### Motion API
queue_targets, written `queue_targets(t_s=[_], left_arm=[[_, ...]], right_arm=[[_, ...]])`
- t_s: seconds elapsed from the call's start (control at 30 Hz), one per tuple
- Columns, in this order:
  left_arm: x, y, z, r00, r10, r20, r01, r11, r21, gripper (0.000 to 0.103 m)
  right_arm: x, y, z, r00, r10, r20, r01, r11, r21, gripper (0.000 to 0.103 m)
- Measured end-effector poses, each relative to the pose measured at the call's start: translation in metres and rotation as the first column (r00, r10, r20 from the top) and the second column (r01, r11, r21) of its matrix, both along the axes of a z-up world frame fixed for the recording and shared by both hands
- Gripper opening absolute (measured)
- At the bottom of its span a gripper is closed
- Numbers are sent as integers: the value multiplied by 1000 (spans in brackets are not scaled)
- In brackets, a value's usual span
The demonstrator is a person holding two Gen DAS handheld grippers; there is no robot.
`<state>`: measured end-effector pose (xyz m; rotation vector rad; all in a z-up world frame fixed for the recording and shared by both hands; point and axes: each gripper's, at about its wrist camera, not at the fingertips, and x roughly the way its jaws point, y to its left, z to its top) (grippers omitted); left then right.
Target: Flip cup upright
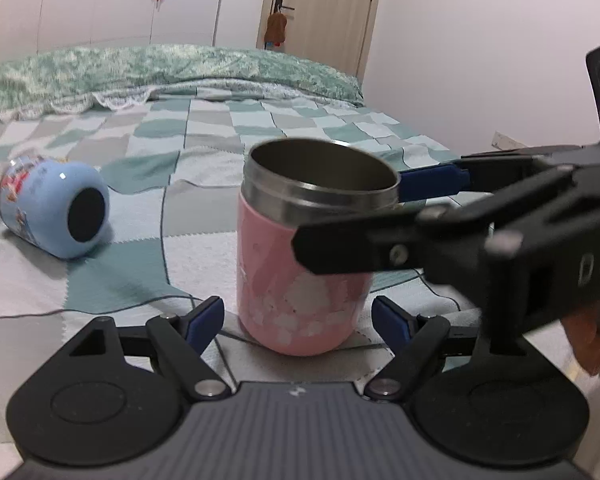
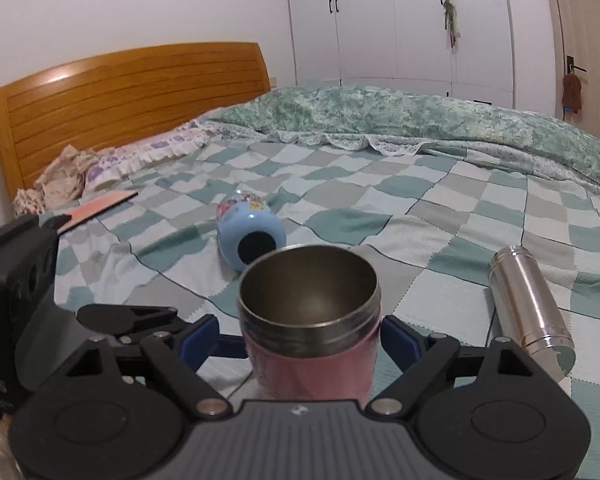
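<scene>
The pink cup [image 1: 302,272] stands upright on the checked bedspread [image 1: 188,148], its steel mouth open to the ceiling and its base flat on the cloth. My left gripper [image 1: 298,320] sits low and near, its blue-padded fingers [image 1: 204,322] spread wide to either side of the cup's base, touching nothing, so that pair is released. My right gripper [image 2: 300,340] comes in from the right side of the scene; from its own camera the cup [image 2: 312,320] fills the space between its fingers [image 2: 198,338], and the blue pads stand just beside the pink wall on both sides with a thin gap showing on the left, so those jaws look let go rather than clenched, though the right pad is so close to the wall that I cannot tell whether it touches. In the left view one right finger crosses in front of the cup just under the steel band and the other reaches past its far side. Further off to the left, a blue printed cup [image 1: 54,210] lies on its side, its dark bottom facing me. In the right view a bare steel flask [image 2: 530,302] lies on its side to the right, well apart from the pink cup. A rumpled green quilt [image 2: 400,114] is heaped along the far edge of the bed, and a wooden headboard [image 2: 132,92] stands at far left.
</scene>
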<state>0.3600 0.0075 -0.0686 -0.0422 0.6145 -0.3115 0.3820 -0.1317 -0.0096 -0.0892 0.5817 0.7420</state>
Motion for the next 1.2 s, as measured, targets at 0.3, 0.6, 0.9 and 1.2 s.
queue_targets(t_s=[0.3,0.6,0.9,1.2], left_arm=[[-32,18,36,990,92,110,-96,995,35,103],[-65,49,74,931,307,196,-323,945,57,103],[-106,44,93,902,349,254,-370,928,37,103],[-161,36,112,881,415,229,-435,900,41,103]], right_arm=[[-15,-28,24,995,-97,19,97,995,32,103],[-27,-74,32,963,-268,28,268,963,30,103],[-64,-80,42,956,-286,72,284,958,36,103],[-115,-88,60,952,-292,92,287,956,61,103]])
